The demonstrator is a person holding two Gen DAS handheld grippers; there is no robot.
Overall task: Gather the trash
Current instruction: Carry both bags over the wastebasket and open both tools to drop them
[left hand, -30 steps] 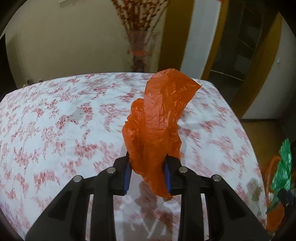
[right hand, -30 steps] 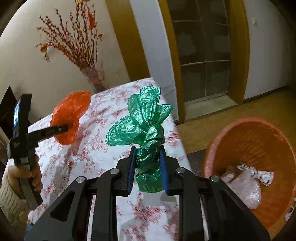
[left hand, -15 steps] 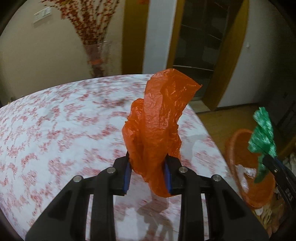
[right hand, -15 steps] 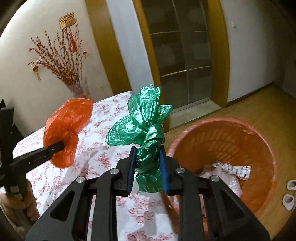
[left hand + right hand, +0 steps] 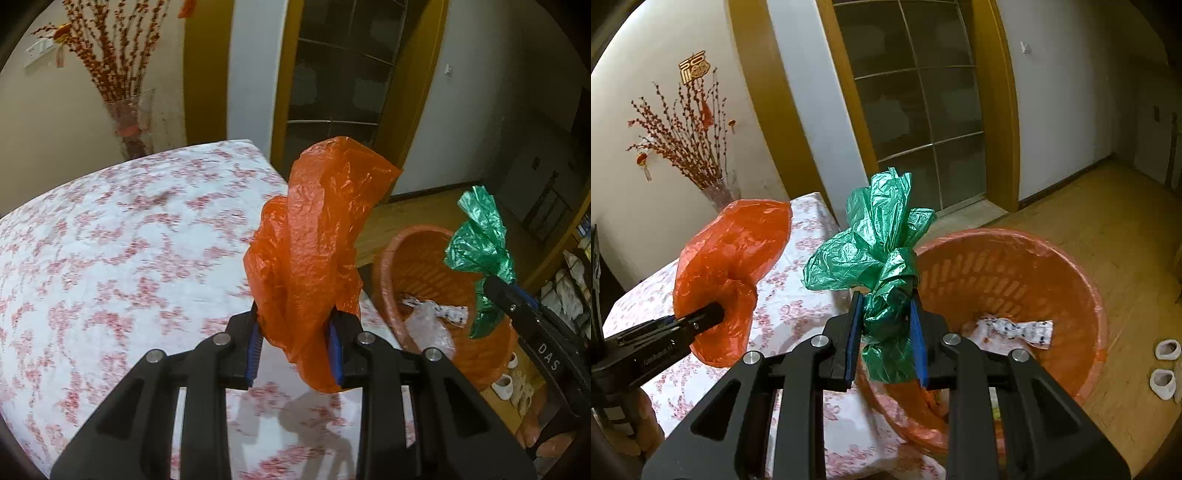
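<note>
Carry step: left gripper point(image 5: 295, 347) jaws pinch the orange plastic bag point(image 5: 314, 251), right gripper point(image 5: 886, 332) jaws pinch the green plastic bag point(image 5: 882, 266); next, center each over the orange wastebasket point(image 5: 1082, 288) and release.

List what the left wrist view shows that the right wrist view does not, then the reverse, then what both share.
Only the left wrist view: a wall switch plate at upper left and a crumpled clear plastic wrap in the basket.

Only the right wrist view: a gold wall ornament above the branches, and the hand gripping the left tool.

Both: the left tongs shut on the crumpled orange plastic bag, the right tongs shut on the knotted green plastic bag, the round orange plastic basket, the floral tablecloth and the vase of red branches.
</note>
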